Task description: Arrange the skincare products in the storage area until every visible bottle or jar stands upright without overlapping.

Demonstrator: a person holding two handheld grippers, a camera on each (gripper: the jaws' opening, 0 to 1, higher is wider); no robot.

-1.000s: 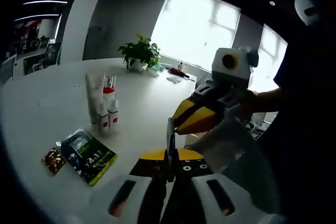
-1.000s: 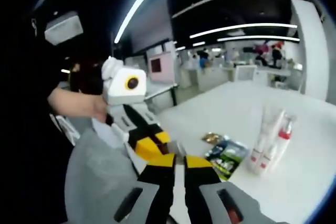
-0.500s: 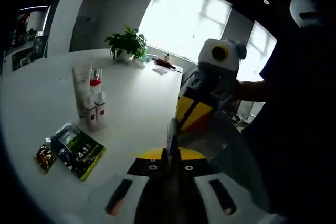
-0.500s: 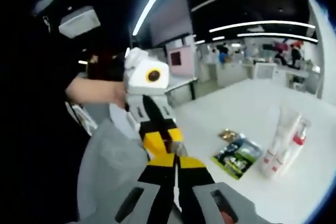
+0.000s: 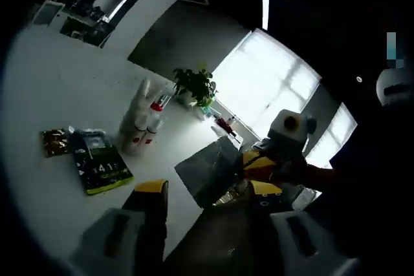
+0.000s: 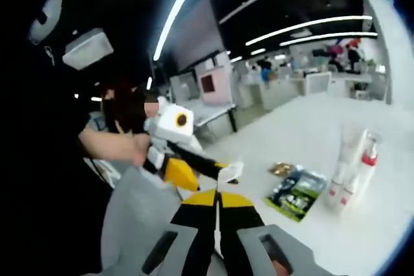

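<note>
a: what are the tongs doing right now?

b: in the left gripper view the left gripper has its jaws spread wide, with a grey translucent bag hanging between them. whether it pinches the bag i cannot tell. the right gripper comes in from the right of that frame, at the bag's edge. in the right gripper view the right gripper's own jaws sit pressed together at lower centre, on what looks like a thin edge of that bag.

a: and the skincare products?

b: a tight cluster of tubes and bottles stands upright on the white table, left of centre in the left gripper view. in the right gripper view they are at the right edge. pale tubes, one with a red pump top, red bands near the bases. they touch or nearly touch; i can't tell which.

a: anything beside them?

b: a dark green packet lies flat near them, lower left, with a small brown sachet just beside it.

a: how to do this step well?

b: my guess: both tongs are busy with the bag, well apart from the bottles. free the bag first, then approach the cluster slowly from the side and grip one tube low so its neighbours don't topple.
</note>
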